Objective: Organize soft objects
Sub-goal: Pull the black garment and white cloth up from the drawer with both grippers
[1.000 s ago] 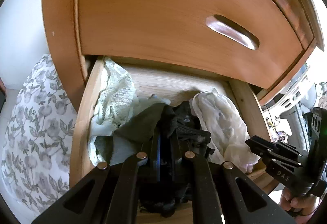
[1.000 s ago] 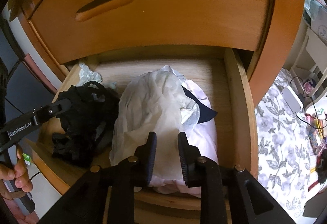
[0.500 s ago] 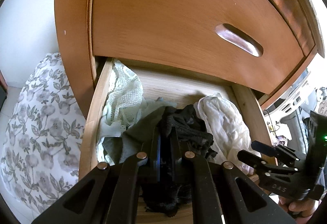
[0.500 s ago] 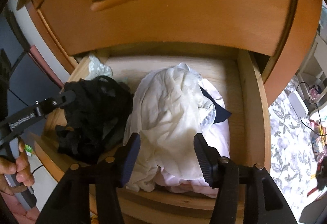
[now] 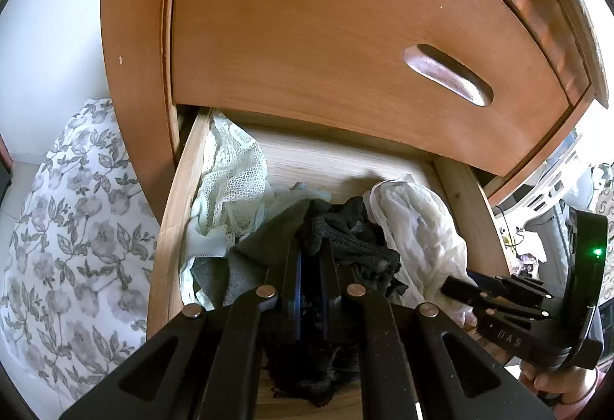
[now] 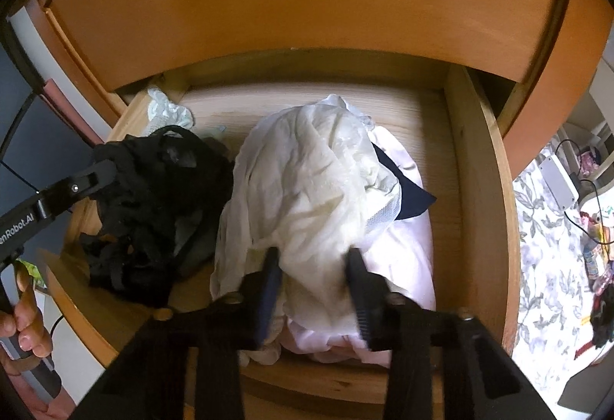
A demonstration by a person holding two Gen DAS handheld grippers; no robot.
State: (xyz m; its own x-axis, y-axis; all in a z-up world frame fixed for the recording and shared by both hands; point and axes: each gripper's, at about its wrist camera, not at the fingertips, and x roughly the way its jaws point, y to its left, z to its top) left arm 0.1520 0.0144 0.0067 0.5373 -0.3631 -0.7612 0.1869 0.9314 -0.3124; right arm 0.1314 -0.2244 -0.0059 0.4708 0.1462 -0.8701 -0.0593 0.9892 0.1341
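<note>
The left gripper [image 5: 311,278] is clamped tight on a black lace garment [image 6: 153,197] at the left of the open wooden drawer [image 6: 476,190]. Beside it, the right gripper [image 6: 312,266] straddles a cream sheer cloth [image 6: 314,182] heaped on pale pink fabric [image 6: 399,266], its jaws closing around the bunched cloth.

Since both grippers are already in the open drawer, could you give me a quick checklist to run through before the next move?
1. Left gripper shut on the black garment: ok.
2. Right gripper closing around the cream cloth, with the fold between its fingers: ok.
3. Firm hold on that fold: cannot tell.
4. Cream cloth free of the pink cloth beneath: cannot tell.
5. Drawer open enough to lift clothes out: ok.
6. Grippers apart from each other: ok.
</note>
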